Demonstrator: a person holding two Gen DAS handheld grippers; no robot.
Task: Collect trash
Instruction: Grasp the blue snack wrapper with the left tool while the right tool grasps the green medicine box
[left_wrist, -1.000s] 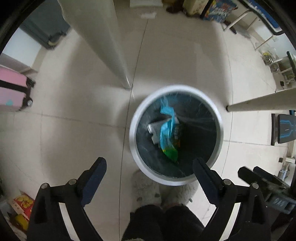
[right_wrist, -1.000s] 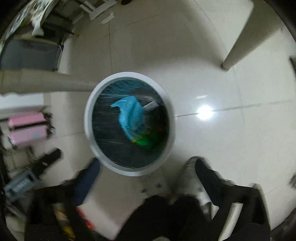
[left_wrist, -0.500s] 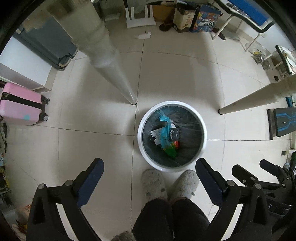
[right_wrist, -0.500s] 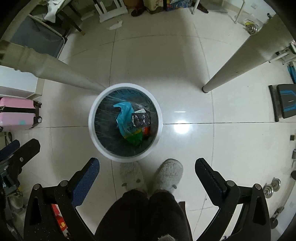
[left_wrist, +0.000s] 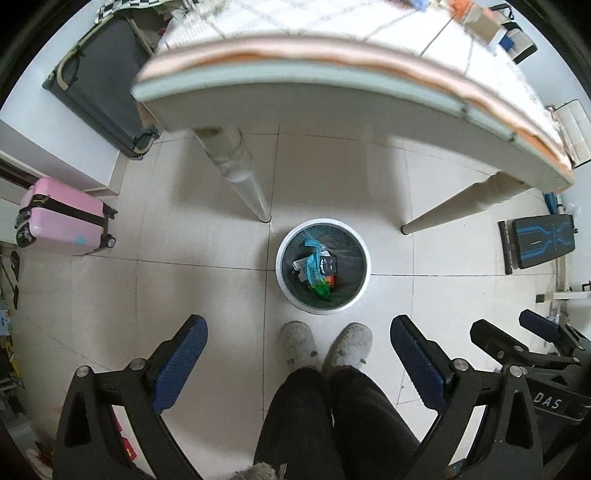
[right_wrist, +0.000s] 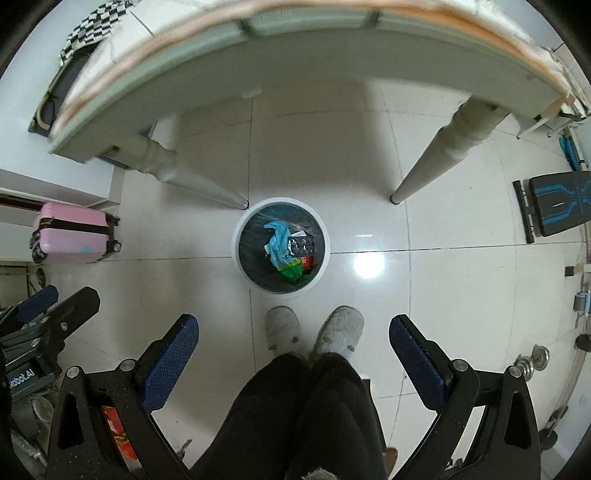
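Below, both grippers, left (left_wrist: 298, 349) and right (right_wrist: 293, 345), hang wide open and empty above the bin (left_wrist: 323, 266), its wrappers (left_wrist: 314, 267) already inside.

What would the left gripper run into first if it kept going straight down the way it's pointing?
Probably the white-rimmed trash bin on the floor tiles, landing on the blue wrapper inside. The left gripper is open and empty, and nothing shows in between; depth is hard to judge.
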